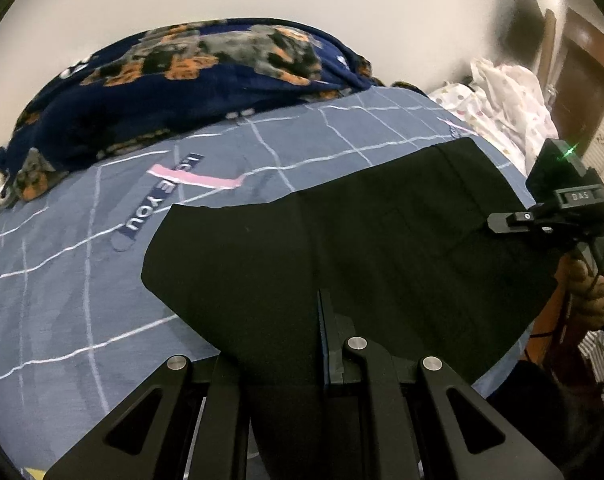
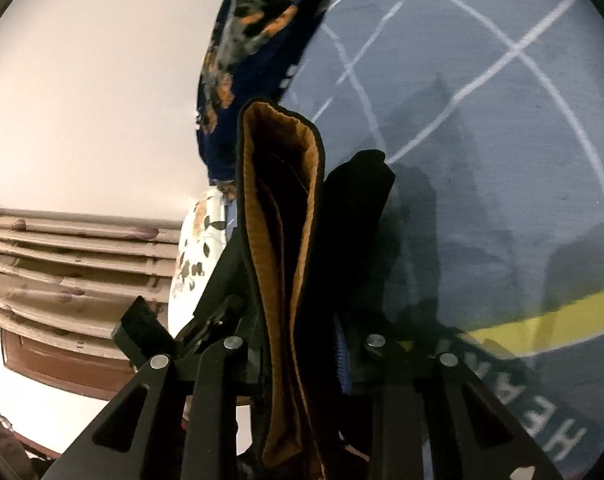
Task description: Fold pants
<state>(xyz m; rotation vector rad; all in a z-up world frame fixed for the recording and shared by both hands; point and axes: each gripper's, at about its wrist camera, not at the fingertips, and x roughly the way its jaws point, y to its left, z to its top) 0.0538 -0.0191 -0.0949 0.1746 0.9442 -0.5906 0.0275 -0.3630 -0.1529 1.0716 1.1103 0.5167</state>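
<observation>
Black pants point(image 1: 342, 240) lie spread over a blue grid-patterned bedsheet point(image 1: 82, 280). My left gripper point(image 1: 286, 360) is shut on the near edge of the pants, fabric running between its fingers. My right gripper point(image 1: 502, 224) shows at the right edge of the pants in the left wrist view. In the right wrist view the right gripper point(image 2: 298, 360) is shut on the pants' waistband point(image 2: 286, 240), held upright, showing its orange-brown lining and black outer cloth.
A navy dog-print blanket point(image 1: 182, 72) is piled at the bed's far side by the white wall. A white dotted cloth point(image 1: 502, 96) lies at the far right. A brown wooden frame point(image 1: 590, 64) stands at right. A hand point(image 1: 590, 288) holds the right gripper.
</observation>
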